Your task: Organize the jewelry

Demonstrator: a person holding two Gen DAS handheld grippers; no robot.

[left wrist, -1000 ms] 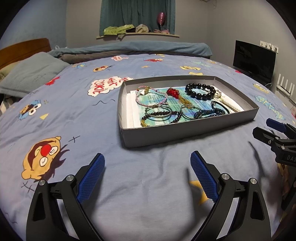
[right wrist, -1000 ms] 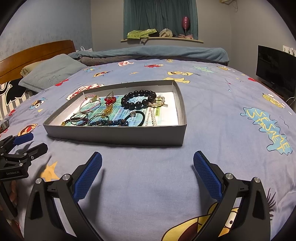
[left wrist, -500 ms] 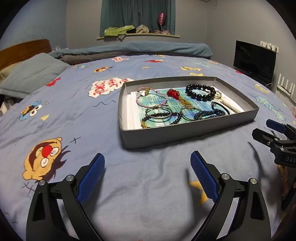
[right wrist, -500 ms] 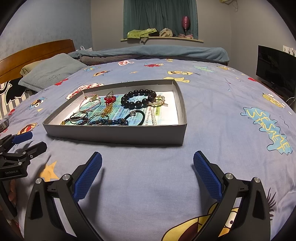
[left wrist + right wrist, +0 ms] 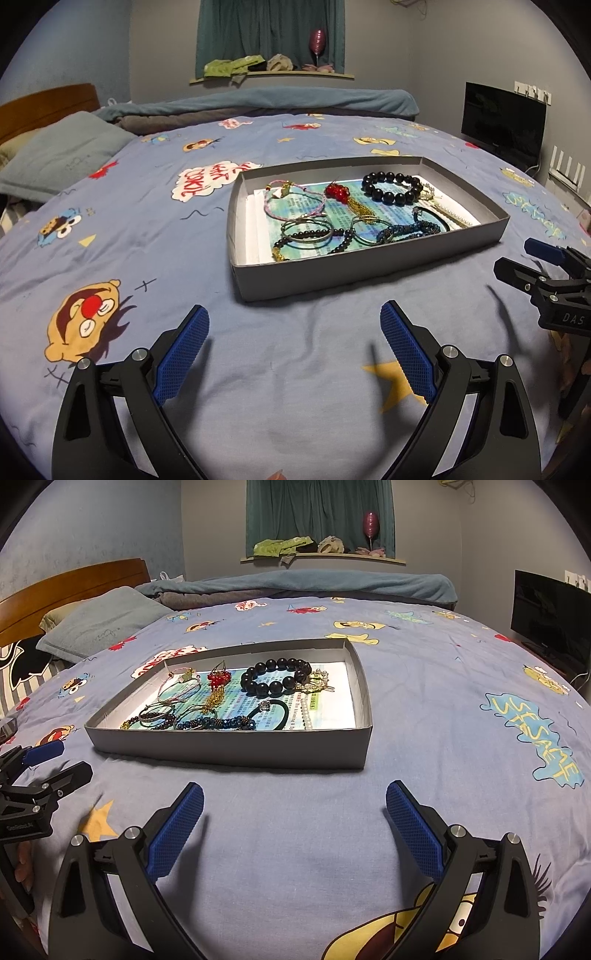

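Note:
A shallow grey box (image 5: 369,269) (image 5: 229,751) lies on the bed and holds several pieces of jewelry: a black bead bracelet (image 5: 392,188) (image 5: 275,676), a red bead charm with gold chain (image 5: 337,192) (image 5: 218,678), a pink cord bracelet (image 5: 293,201), thin bangles (image 5: 306,234) and a dark blue beaded strand (image 5: 410,230) (image 5: 216,722). My left gripper (image 5: 293,334) is open and empty, short of the box's near wall. My right gripper (image 5: 295,812) is open and empty, also short of the box. Each gripper shows at the edge of the other's view.
The box rests on a blue cartoon-print bedsheet (image 5: 147,229). A grey pillow (image 5: 62,158) and wooden headboard (image 5: 66,590) lie at the left. A folded blanket (image 5: 258,103) runs along the far side. A black monitor (image 5: 502,122) stands at the right.
Both views have shifted very slightly; the box sits a touch lower and nearer. Both grippers stay open and the jewelry has not moved.

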